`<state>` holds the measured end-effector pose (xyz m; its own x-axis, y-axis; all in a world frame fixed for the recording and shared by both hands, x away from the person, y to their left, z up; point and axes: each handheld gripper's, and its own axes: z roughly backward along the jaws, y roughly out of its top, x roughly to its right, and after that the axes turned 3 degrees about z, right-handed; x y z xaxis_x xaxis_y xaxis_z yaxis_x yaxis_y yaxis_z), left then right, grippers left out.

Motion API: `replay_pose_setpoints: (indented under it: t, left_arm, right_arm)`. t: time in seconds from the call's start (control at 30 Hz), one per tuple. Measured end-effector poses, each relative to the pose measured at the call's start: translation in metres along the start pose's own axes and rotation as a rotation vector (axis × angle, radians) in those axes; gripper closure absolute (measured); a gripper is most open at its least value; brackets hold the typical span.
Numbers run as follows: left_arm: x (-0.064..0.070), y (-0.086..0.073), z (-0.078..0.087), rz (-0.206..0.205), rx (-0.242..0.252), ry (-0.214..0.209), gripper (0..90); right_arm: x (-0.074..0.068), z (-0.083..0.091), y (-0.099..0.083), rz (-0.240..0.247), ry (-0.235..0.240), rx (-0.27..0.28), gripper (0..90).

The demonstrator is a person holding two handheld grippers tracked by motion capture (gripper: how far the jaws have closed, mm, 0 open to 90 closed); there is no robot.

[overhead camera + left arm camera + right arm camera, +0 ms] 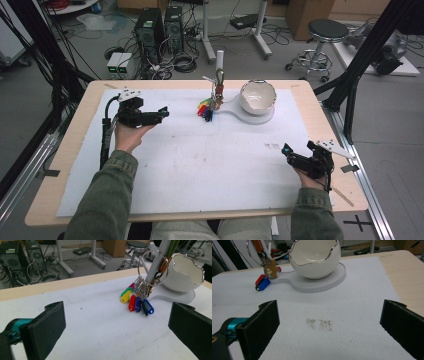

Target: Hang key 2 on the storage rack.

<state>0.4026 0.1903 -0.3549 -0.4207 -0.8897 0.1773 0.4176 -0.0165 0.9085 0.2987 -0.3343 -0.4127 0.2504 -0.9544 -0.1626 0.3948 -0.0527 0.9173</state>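
Both hand-held grippers (162,114) wide open, empty

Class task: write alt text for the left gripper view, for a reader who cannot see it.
A large metal key ring holding coloured plastic key tags hangs on a white post beside a white egg-shaped ceramic bowl on a white-covered table. The left gripper faces it with its black fingers wide apart, holding nothing.

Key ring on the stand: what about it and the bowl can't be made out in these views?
- Key ring: the left gripper view's top edge cuts off the stand's upper part.
- Key tags: any writing is too small to read.
- Bowl: its near wall hides the bottom inside in the right gripper view.
- Tags: most hidden behind the gold pendant.
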Motion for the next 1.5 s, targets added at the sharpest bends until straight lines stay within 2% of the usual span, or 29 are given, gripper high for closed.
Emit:
replay_pose_setpoints:
  t: [0.33, 1.0, 1.17, 1.27, 1.5]
  left_arm:
    - [-0.002, -0.009, 0.019, -0.006, 0.006, 0.016, 1.6]
    - [-0.024, -0.029, 0.060, 0.012, 0.042, 0.077, 1.6]
    - [-0.032, -0.037, 0.072, 0.035, 0.069, 0.102, 1.7]
    - [-0.038, -0.044, 0.080, 0.035, 0.082, 0.134, 1.6]
    - [-0.054, -0.064, 0.096, 0.062, 0.102, 0.197, 1.6]
  right_arm:
    - [0.001, -0.001, 0.000, 0.009, 0.000, -0.001, 1.5]
    - [0.000, -0.001, -0.001, 0.012, 0.001, -0.007, 1.5]
    - [0.000, -0.002, -0.001, 0.015, -0.006, -0.010, 1.5]
    - [0.000, -0.001, -0.001, 0.015, -0.008, -0.009, 1.5]
    - [0.000, -0.001, -0.002, 0.024, -0.019, -0.011, 1.5]
